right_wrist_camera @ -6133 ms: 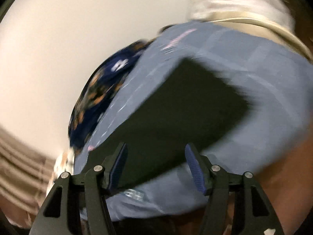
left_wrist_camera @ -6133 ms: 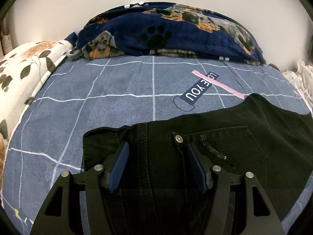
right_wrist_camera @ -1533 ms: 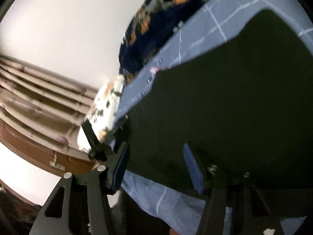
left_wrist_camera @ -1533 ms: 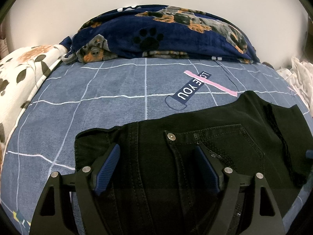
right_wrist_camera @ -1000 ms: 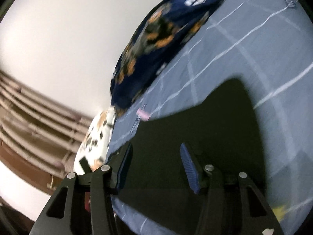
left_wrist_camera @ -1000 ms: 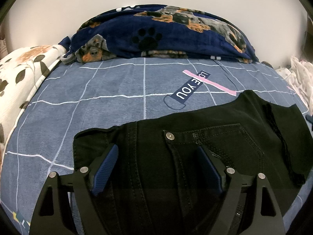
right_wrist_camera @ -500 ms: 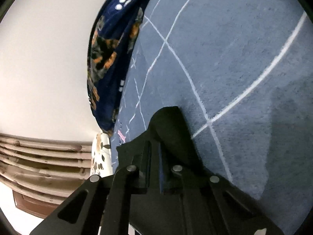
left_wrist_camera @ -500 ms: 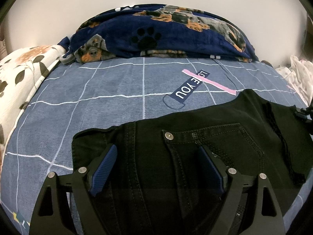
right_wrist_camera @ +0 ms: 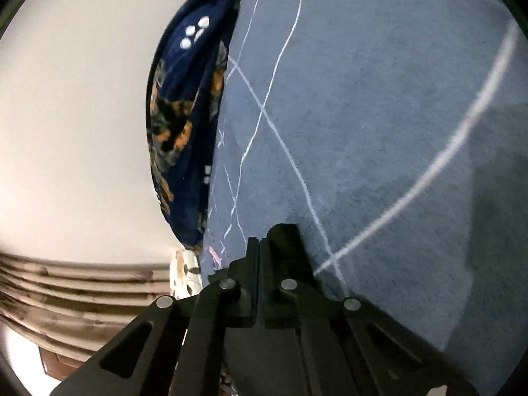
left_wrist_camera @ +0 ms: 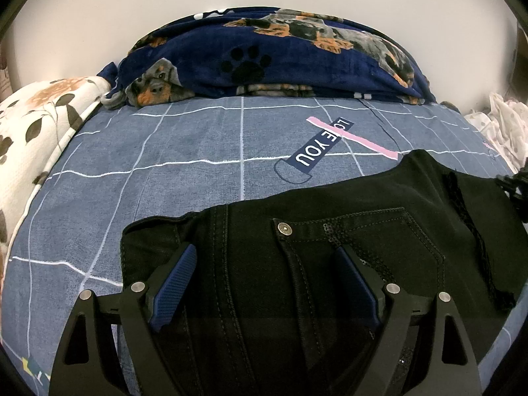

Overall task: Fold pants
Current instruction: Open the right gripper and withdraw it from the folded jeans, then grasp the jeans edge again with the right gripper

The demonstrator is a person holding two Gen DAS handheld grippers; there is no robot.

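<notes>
1. My left tongs hover spread wide over the black denim pants, gripping nothing.
2. The pants lie flat on the blue grid-patterned bed sheet near the bed's front edge, long axis running left to right, waistband end at left.
3. My right tongs are pinched shut; black cloth sits at their tips, though I cannot tell whether it is clamped.

We see a blue grid-lined bedsheet printed with a "LOVE YOU" label. A navy dog-print blanket lies bunched at its far edge, a floral quilt on its left side.
</notes>
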